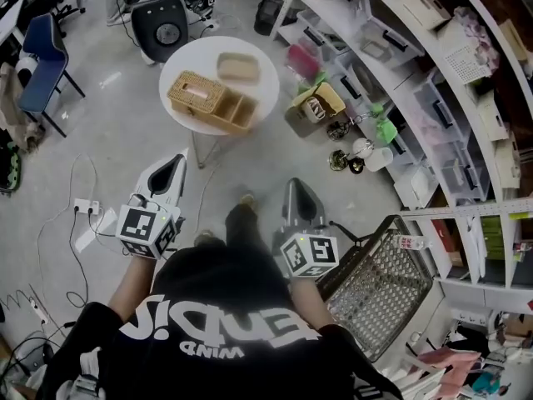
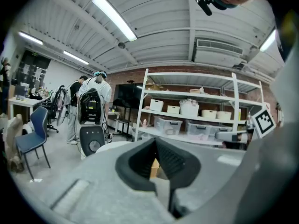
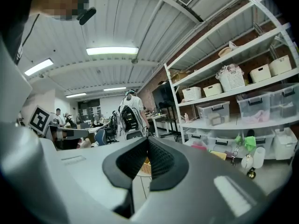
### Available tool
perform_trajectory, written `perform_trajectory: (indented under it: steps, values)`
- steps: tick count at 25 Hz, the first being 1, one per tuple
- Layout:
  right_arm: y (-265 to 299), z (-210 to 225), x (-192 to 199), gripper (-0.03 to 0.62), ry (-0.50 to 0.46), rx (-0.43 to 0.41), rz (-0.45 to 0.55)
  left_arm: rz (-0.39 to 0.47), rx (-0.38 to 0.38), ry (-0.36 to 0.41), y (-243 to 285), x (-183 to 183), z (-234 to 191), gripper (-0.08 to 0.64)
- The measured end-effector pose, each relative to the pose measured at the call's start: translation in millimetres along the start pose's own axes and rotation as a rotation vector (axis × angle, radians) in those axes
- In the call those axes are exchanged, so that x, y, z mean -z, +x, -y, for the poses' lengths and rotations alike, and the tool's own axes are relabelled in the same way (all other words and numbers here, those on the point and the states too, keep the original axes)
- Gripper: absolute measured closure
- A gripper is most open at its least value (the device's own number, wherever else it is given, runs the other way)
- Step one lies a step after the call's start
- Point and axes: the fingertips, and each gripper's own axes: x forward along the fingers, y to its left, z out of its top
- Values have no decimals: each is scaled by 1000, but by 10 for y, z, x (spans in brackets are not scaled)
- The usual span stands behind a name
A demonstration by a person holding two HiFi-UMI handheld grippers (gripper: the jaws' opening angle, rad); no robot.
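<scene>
L hand-held gripper (image 1: 176, 167) & R hand-held gripper (image 1: 298, 192) are hovering over the floor (image 1: 117, 132) — jaws pressing together, pinching nothing. Wire basket (image 1: 379, 286) is sitting just beside the R one. Further ahead — wicker box (image 1: 208, 100) is lying on the round white table (image 1: 196, 57), well apart from both.

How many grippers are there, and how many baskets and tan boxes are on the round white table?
grippers: 2 (left gripper, right gripper)
woven basket: 1
tan box: 1
total: 4
</scene>
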Motion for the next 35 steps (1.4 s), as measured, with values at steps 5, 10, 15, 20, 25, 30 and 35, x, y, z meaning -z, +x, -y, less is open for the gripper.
perform_trajectory:
  steps: [5,10,15,20,25,30,35]
  values:
    - [265,142,8,591,12,1,13,19,11,11,312,-62,-86,558]
    - [646,358,-7,591,34,0,11,16,10,15,711,-124,-243,558]
    - [1085,641,-122,591,40,-23,-4,18,-10,17,1174,-267,-364,558]
    - [1619,953,-362,591,43,-61,-10,8,-40,12,1707,-420,-485,558]
    - [2135,1173,-555,591,33,-115,-22,5,-69,17,2172,-569,-604,558]
    - [2501,1467,-694,591,24,-158,-38,27,-90,12,2616,-740,-633,558]
    - [2778,1756,-808,591,14,-184,-48,37,-112,27,2992,-859,-626,558]
